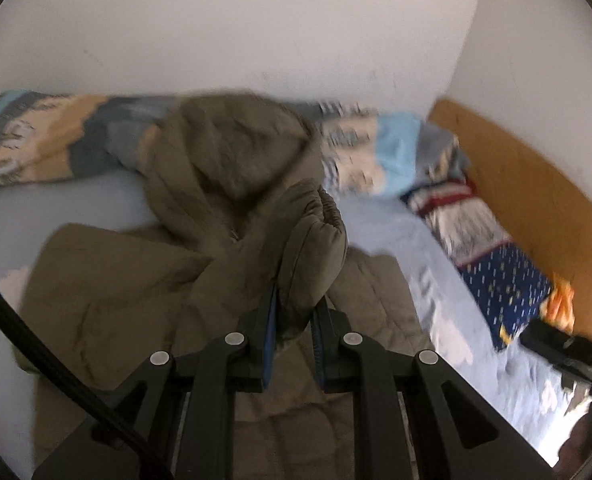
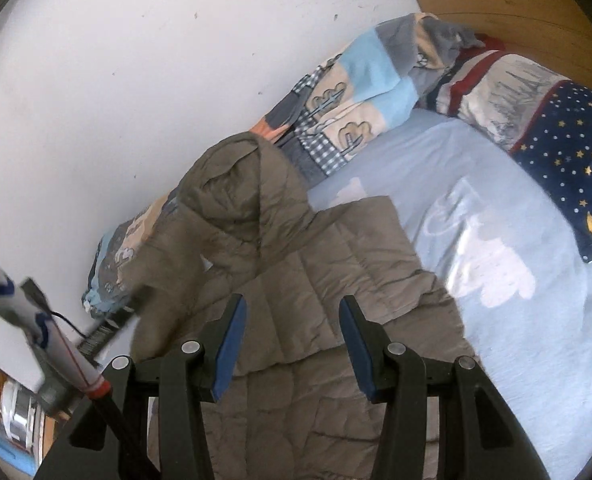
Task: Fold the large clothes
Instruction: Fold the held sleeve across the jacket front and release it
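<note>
Left gripper (image 1: 293, 312) clamped the jacket (image 2: 316, 280) sleeve cuff (image 1: 316, 232); right gripper (image 2: 289, 344) hung open, empty. Blurred view: the slick cuff possibly could slip, undoing 1 fold.

I find no word, label, brand or number I can read in either of my views. The patchwork duvet (image 2: 336, 120) shows only drawn clouds and checks, and the navy pillow (image 2: 572, 160) beside it only stars and a moon. The pale print on the sheet (image 2: 456, 216) is too blurred to read.
</note>
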